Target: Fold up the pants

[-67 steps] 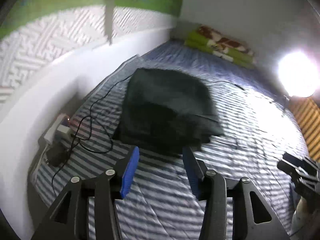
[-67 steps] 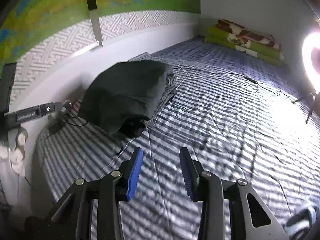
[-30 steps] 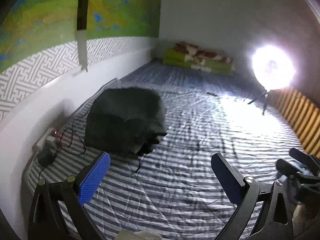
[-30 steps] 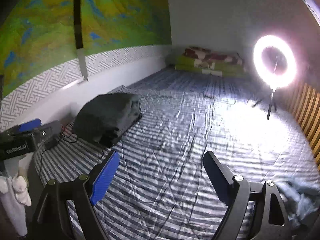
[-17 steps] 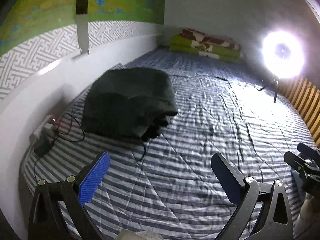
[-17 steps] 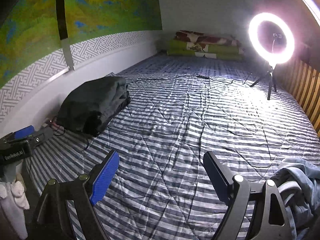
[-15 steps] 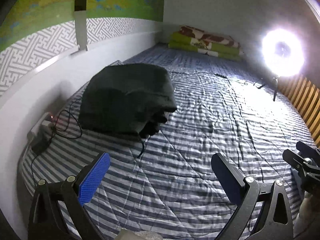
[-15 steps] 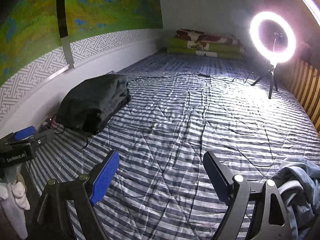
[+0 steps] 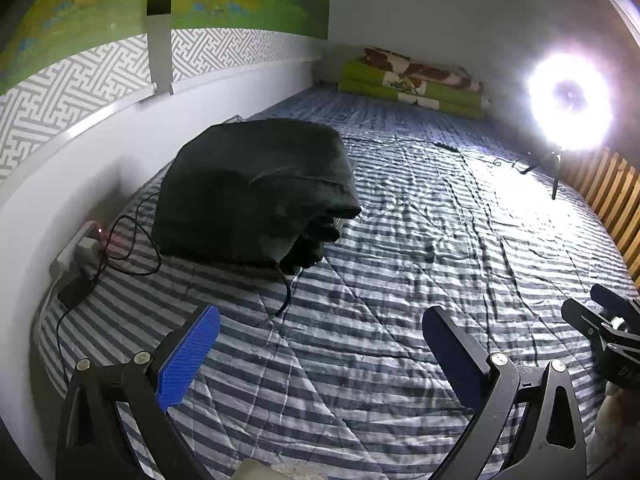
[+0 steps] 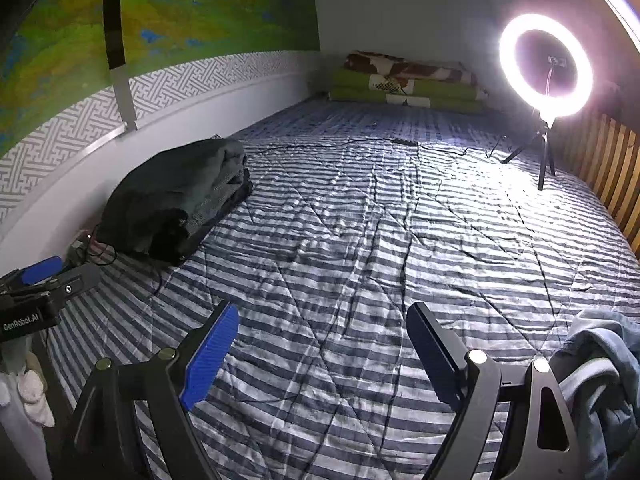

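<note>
Striped bedding fills my view beneath both claws: left gripper and right gripper gape wide, empty, having spread since the folded dark pants went down by the wall. Crumpled blue pants beside my right claw likely come next.

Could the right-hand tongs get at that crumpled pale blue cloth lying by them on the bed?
Probably yes. The right tongs stand open and empty, and the pale blue cloth lies close beside them on the striped bedspread, with nothing between.
</note>
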